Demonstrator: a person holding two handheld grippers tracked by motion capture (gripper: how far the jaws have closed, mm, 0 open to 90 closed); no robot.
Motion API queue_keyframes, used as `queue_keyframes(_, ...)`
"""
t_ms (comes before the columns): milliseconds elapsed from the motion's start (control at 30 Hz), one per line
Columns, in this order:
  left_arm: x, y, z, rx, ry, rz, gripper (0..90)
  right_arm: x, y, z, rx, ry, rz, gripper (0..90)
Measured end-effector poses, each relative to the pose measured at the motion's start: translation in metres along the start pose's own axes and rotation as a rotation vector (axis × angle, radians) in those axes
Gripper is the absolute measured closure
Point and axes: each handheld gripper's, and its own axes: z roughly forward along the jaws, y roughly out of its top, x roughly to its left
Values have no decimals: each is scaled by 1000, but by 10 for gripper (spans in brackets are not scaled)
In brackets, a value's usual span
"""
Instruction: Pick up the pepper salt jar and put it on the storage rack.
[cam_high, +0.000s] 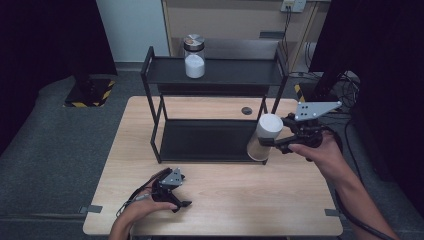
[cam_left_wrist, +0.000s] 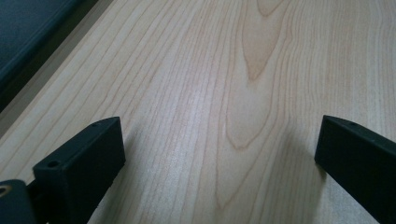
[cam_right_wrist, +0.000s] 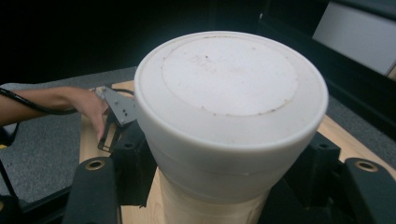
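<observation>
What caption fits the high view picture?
Right gripper lifts a white-lidded canister beside the black shelf rack; left gripper rests open.

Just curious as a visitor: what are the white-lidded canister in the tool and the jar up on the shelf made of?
Canister: matte white lid, probably plastic; smooth beige body, material unclear. Jar: clear, likely glass, showing white powder; shiny metallic-looking lid. Shelf: dark, probably painted metal.

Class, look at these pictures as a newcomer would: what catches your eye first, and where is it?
The white-lidded container clamped in the right gripper, held tilted in the air at the right front corner of the black two-tier shelf. Next, a glass jar of white powder on the shelf's top tier. The left gripper rests open on the wooden table.
</observation>
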Motion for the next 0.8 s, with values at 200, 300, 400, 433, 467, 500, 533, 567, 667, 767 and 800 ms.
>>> queue_keyframes(200,0,0,0,0,0,0,3,-6,22,-5,-10,5,-8,364)
queue_keyframes(300,0,0,0,0,0,0,3,-9,32,-7,-14,4,-10,364)
queue_keyframes(400,0,0,0,0,0,0,2,-11,40,-8,-14,5,-12,364)
queue_keyframes(433,0,0,0,0,1,0,3,-13,43,-8,-14,6,-12,364)
queue_keyframes(467,0,0,0,0,0,-1,3,-14,47,-9,-12,8,-13,363)
queue_keyframes(500,0,0,0,-1,0,-3,2,-15,50,-9,-10,9,-11,363)
queue_keyframes(533,0,0,0,0,0,-1,2,-16,54,-9,-7,9,-15,364)
queue_keyframes(567,0,0,0,0,0,-1,2,-16,58,-10,-3,8,-17,364)
queue_keyframes(667,-1,0,0,0,2,-1,2,-19,68,-11,-1,7,-19,364)
queue_keyframes(767,-1,0,0,0,2,-2,2,-23,76,-13,-4,8,-22,364)
queue_keyframes(800,-1,0,0,0,3,-2,2,-24,78,-13,-3,7,-24,364)
